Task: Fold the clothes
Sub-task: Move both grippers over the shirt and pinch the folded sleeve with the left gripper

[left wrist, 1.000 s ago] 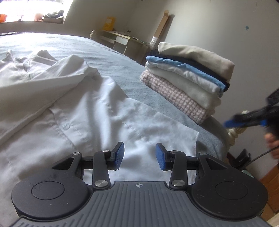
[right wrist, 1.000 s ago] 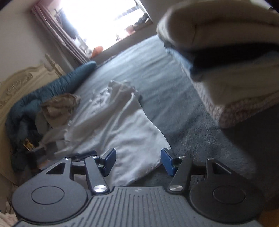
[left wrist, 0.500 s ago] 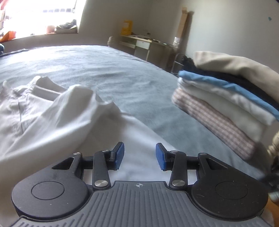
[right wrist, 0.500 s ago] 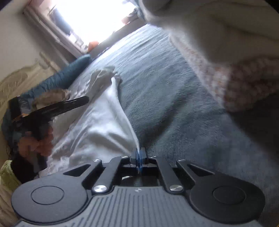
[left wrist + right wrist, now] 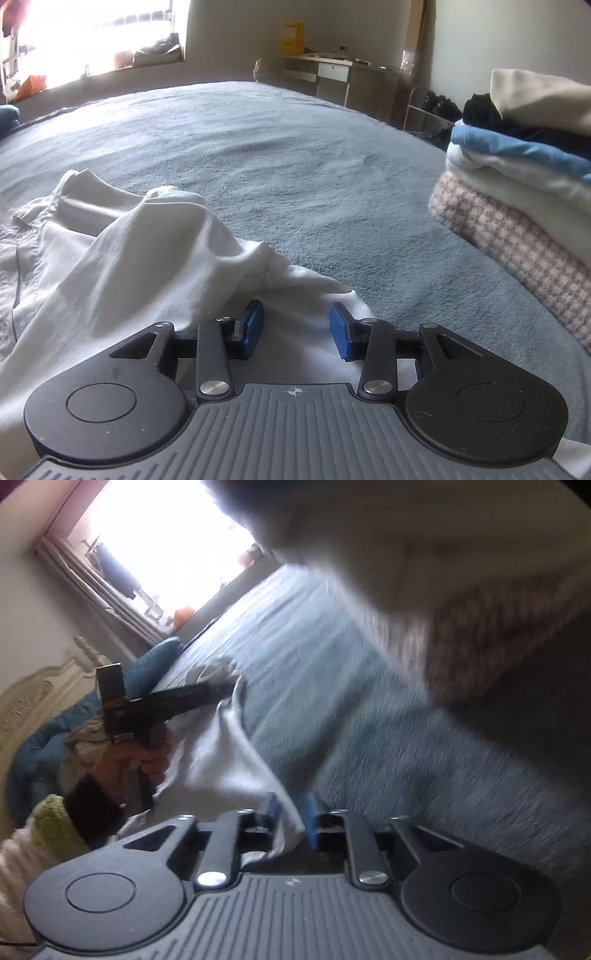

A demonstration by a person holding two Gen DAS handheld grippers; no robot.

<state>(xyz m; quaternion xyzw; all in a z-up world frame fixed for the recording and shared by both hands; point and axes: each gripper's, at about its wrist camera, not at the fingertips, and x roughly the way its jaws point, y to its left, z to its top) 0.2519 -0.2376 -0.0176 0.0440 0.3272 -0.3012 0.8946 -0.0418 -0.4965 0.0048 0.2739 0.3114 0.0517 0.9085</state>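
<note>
Your bed (image 5: 295, 155) fills most of both views, covered in a grey-blue blanket; the white shirt (image 5: 122, 266) lies rumpled on its near left part, collar and button strip to the far left, one fold humped up in the middle, and a corner of the hem reaching out over the blanket just ahead of your left tool; at the right edge of the bed sits a stack of folded clothes (image 5: 517, 177), a pink checked piece at the bottom, then white, blue, black, and a cream piece on top, well apart from the shirt; past the bed you can see a desk (image 5: 332, 74) against the far wall and a bright window (image 5: 92, 33).

Your left gripper (image 5: 295, 328) hovers low over the shirt's hem with its blue pads spread wide and nothing between them; your right gripper (image 5: 291, 819) has its pads drawn in narrow with a corner of the shirt (image 5: 236, 760) running between them, though the picture is blurred and you cannot tell whether they pinch it; your left hand (image 5: 136, 757) shows there too, gripping the other tool's handle above the shirt.
</note>
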